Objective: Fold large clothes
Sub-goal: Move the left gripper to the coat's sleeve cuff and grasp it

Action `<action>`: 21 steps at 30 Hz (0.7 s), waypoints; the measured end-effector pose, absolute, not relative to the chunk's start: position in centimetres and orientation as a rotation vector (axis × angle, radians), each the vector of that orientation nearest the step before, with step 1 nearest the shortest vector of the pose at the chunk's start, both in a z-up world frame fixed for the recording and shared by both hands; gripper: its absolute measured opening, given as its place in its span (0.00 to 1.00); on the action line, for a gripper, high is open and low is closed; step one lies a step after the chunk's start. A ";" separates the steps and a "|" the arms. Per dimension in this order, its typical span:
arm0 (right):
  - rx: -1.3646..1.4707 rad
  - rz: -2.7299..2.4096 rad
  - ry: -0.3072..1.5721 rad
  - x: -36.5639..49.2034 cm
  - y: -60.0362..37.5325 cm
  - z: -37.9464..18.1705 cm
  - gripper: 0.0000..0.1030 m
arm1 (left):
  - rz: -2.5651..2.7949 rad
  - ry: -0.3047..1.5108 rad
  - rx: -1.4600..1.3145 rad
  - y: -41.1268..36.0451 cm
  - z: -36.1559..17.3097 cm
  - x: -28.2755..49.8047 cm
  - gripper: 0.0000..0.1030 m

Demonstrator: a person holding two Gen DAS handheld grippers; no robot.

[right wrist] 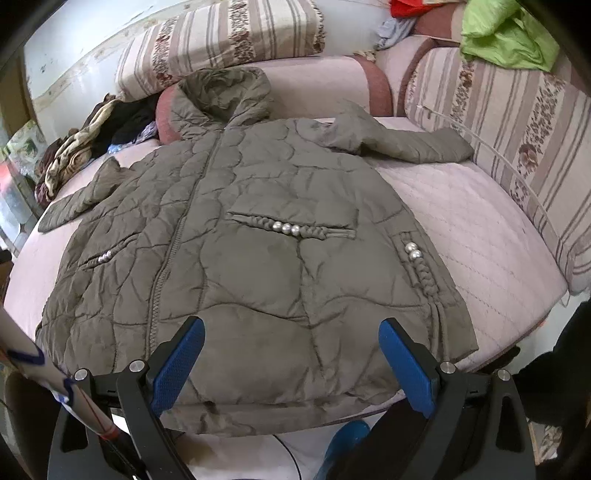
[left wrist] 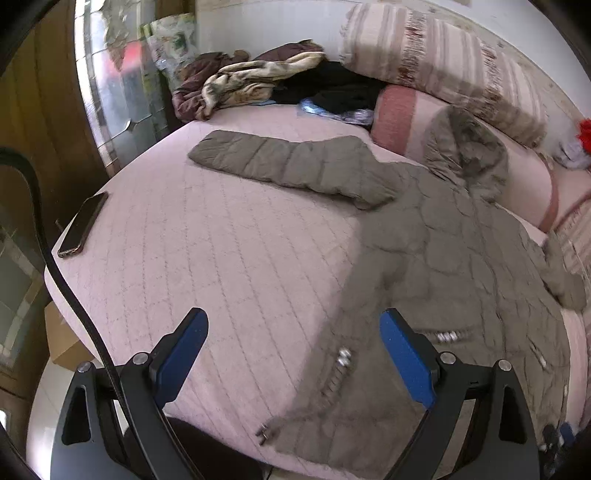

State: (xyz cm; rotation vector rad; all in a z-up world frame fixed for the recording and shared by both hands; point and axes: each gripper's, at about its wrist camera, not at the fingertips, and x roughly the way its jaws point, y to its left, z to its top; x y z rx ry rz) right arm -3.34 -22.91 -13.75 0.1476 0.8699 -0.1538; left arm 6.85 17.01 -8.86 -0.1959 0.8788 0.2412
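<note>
An olive quilted hooded jacket [right wrist: 258,229] lies spread front up on the pink quilted bed [right wrist: 461,221], zipped, both sleeves stretched out sideways, hood toward the cushions. In the left wrist view the jacket [left wrist: 443,266] fills the right side, its sleeve [left wrist: 288,162] reaching left. My left gripper [left wrist: 293,321] is open and empty, above the jacket's left hem corner. My right gripper [right wrist: 291,328] is open and empty, above the jacket's bottom hem.
A phone [left wrist: 83,225] lies at the bed's left edge. A heap of clothes [left wrist: 258,81] sits at the far left corner. Striped cushions [right wrist: 221,40] line the back and right. A green cloth [right wrist: 506,33] lies on the right cushions.
</note>
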 end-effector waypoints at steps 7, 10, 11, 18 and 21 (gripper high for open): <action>0.101 -0.138 0.861 -2.1 -21.1 -12.6 0.95 | 0.311 0.896 -0.289 24.6 -9.6 13.4 0.91; 0.081 -0.149 0.867 -1.6 -20.5 -12.4 0.95 | 0.366 0.918 -0.372 29.0 -10.9 17.1 0.91; 0.077 -0.153 0.875 -1.3 -20.3 -12.3 0.95 | 0.379 0.919 -0.409 30.4 -11.4 18.3 0.91; 0.021 -0.199 0.941 0.7 -19.3 -13.2 0.95 | 0.363 0.958 -0.722 38.2 -16.1 25.9 0.91; -0.006 -0.218 0.966 1.7 -19.0 -13.5 0.95 | 0.330 0.937 -0.872 40.5 -18.3 28.6 0.91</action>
